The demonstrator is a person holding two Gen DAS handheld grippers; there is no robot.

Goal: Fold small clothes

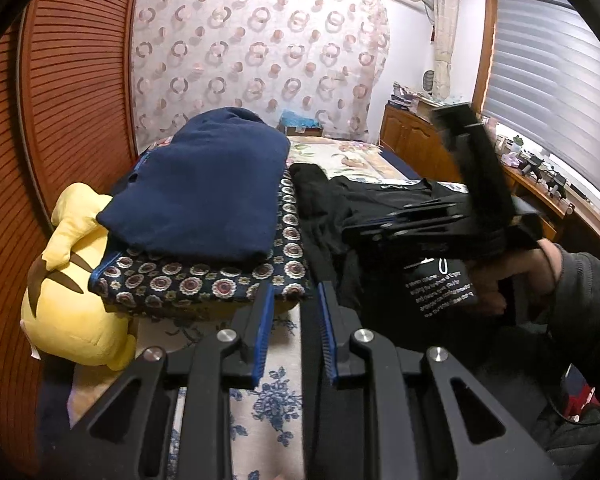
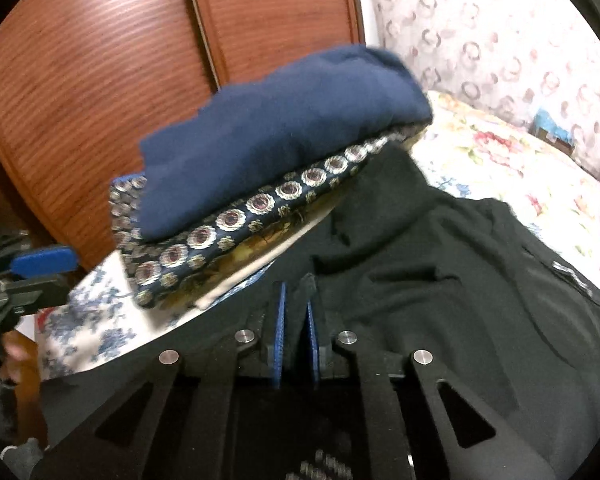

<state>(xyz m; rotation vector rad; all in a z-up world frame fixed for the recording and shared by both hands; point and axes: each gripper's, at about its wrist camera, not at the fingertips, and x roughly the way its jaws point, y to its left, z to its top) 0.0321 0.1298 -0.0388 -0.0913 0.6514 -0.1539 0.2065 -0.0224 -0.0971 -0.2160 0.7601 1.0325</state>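
Observation:
A black garment [image 1: 324, 200] [image 2: 440, 280] with white print lies crumpled on the flowered bed sheet [image 1: 268, 396]. My right gripper [image 1: 346, 226] [image 2: 296, 296], held by a hand [image 1: 516, 268], reaches in from the right. Its blue pads stand almost together, pinching a fold of the black cloth. My left gripper [image 1: 294, 300] hovers low over the bed's near edge. A narrow gap shows between its pads; sheet is visible through it, and the garment's dark edge runs along the right pad.
A folded navy garment [image 1: 204, 188] [image 2: 276, 136] rests on a dark flower-patterned cushion [image 1: 204, 280] left of the black one. A yellow plush toy [image 1: 68, 300] lies against the wooden wardrobe [image 1: 60, 100]. A wooden cabinet [image 1: 412, 140] stands at the right.

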